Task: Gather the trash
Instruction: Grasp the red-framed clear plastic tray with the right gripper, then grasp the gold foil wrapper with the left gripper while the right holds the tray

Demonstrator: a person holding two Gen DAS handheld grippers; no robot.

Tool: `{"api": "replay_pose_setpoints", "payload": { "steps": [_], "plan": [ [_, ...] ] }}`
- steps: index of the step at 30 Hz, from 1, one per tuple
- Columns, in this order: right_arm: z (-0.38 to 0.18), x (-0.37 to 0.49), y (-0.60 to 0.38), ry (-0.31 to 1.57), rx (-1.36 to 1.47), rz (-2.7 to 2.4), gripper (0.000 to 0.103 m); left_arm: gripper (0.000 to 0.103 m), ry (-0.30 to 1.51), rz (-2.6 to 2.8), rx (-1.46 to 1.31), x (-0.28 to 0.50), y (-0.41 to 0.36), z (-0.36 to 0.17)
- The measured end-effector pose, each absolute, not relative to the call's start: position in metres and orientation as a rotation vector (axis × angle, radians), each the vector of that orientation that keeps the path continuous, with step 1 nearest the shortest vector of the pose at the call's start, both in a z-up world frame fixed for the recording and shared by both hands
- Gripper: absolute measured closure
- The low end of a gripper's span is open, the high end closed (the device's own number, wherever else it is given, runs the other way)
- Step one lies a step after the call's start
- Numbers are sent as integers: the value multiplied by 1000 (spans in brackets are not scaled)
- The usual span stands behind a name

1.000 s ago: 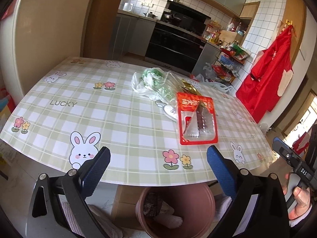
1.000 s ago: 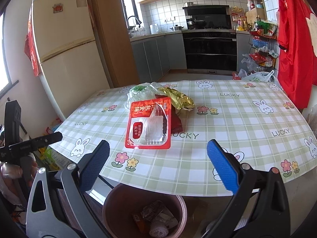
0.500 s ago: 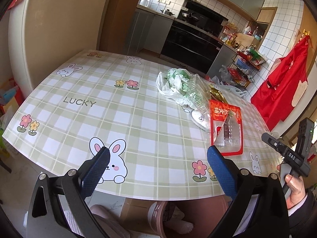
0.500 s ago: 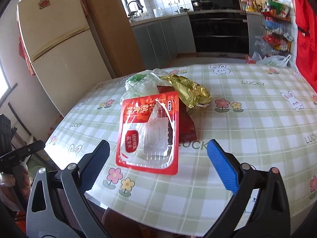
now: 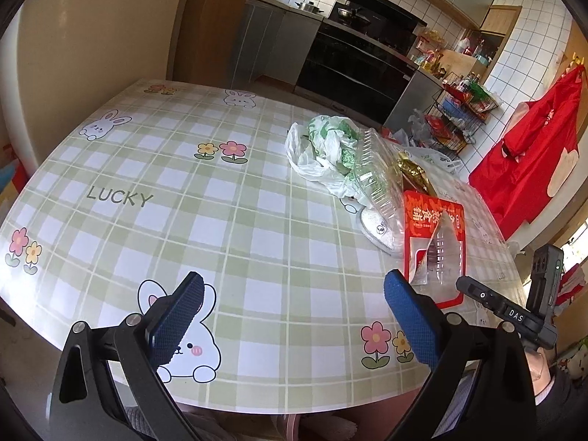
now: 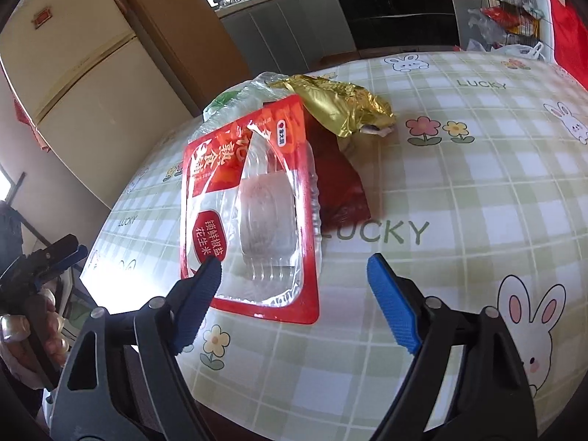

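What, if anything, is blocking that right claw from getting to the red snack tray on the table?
Nothing visible. The right gripper is open, its jaws just closing, with the red snack tray directly ahead; only bare tablecloth lies before it. The gold wrapper sits behind the tray.

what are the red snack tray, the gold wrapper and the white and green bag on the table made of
Red snack tray: looks like clear, glossy moulded plastic with a printed red film lid, partly peeled; you see through its ribbed well.
Gold wrapper: probably metallised foil film, with sharp shiny creases.
White and green bag: thin, soft plastic film, translucent and crumpled.
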State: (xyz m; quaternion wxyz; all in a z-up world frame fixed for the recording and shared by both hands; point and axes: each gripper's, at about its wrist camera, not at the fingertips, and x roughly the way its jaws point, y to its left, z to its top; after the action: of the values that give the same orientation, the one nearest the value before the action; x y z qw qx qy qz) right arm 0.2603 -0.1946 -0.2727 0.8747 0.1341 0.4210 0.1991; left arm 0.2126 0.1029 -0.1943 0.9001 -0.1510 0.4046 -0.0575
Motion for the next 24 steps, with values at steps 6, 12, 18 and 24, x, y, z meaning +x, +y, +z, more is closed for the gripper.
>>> {"api": "replay_pose_setpoints", "payload": {
  "steps": [6,12,18,24],
  "plan": [
    [-262,282,-190,845,285,435,21,7,853,-133,-300,224,95,-200],
    [-261,302,-203,835,350,438,31,7,854,-149,-282,234,90,-200],
    [-269,293,-210,875,355,455,88,7,871,-193,-327,256,85,-201],
    [-260,272,-231,822,420,450,92,11,897,-283,-433,292,69,-205]
  ]
}}
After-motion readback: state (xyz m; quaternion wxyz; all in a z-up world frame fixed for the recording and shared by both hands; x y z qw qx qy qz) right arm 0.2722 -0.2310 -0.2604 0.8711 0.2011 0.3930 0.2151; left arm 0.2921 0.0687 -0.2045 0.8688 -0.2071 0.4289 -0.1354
